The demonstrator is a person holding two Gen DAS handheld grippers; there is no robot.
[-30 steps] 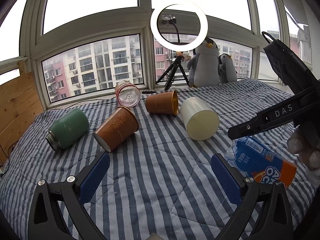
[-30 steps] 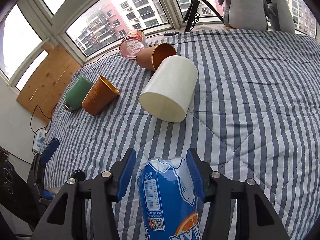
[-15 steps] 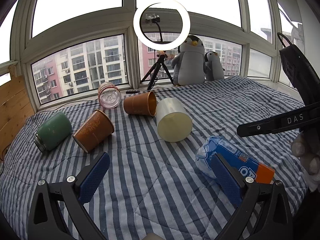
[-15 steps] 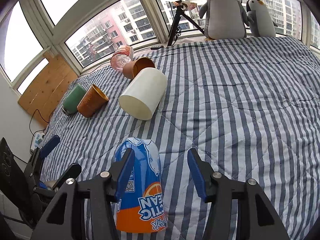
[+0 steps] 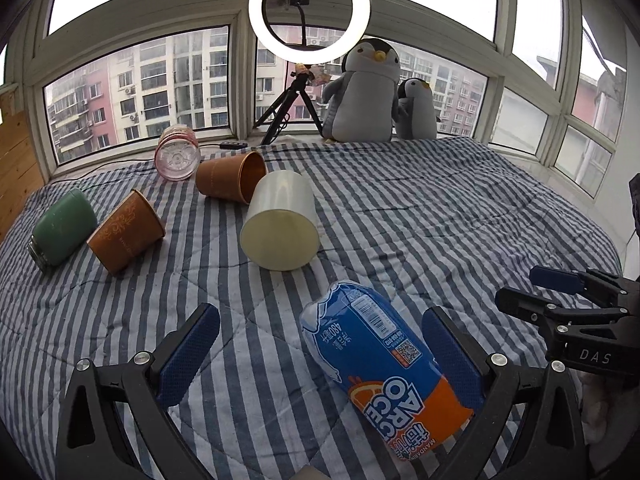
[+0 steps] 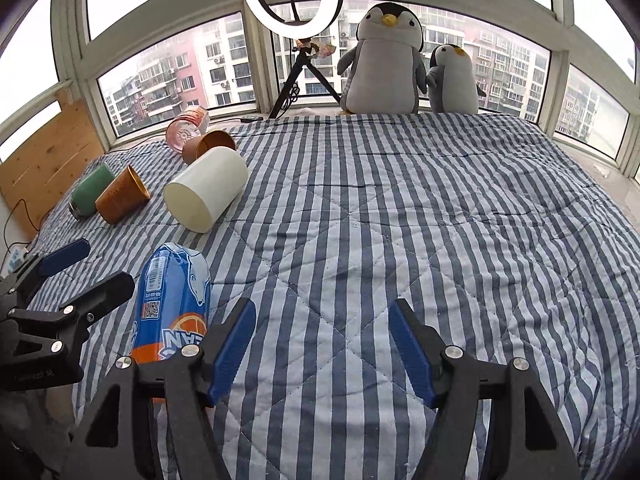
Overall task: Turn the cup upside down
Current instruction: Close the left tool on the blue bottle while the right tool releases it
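A blue and orange cup (image 5: 380, 360) lies on its side on the striped quilt (image 5: 400, 220), its blue end pointing away from me. My left gripper (image 5: 320, 328) is open around it; the cup sits nearer the right finger, and I cannot tell whether they touch. In the right wrist view the same cup (image 6: 172, 300) lies left of my right gripper (image 6: 322, 316), which is open with only quilt between its fingers. That right gripper (image 5: 536, 290) also shows at the right edge of the left wrist view, apart from the cup.
A white cup (image 5: 280, 228), two brown cups (image 5: 126, 236) (image 5: 232, 176), a green jar (image 5: 62, 230) and a pink glass (image 5: 178, 156) lie on their sides at the back left. Two plush penguins (image 5: 364, 92) and a ring light (image 5: 308, 4) stand by the window.
The right gripper has let go of the blue and orange cup and shifted right. The cup now lies on the quilt, and the left gripper has come around it.
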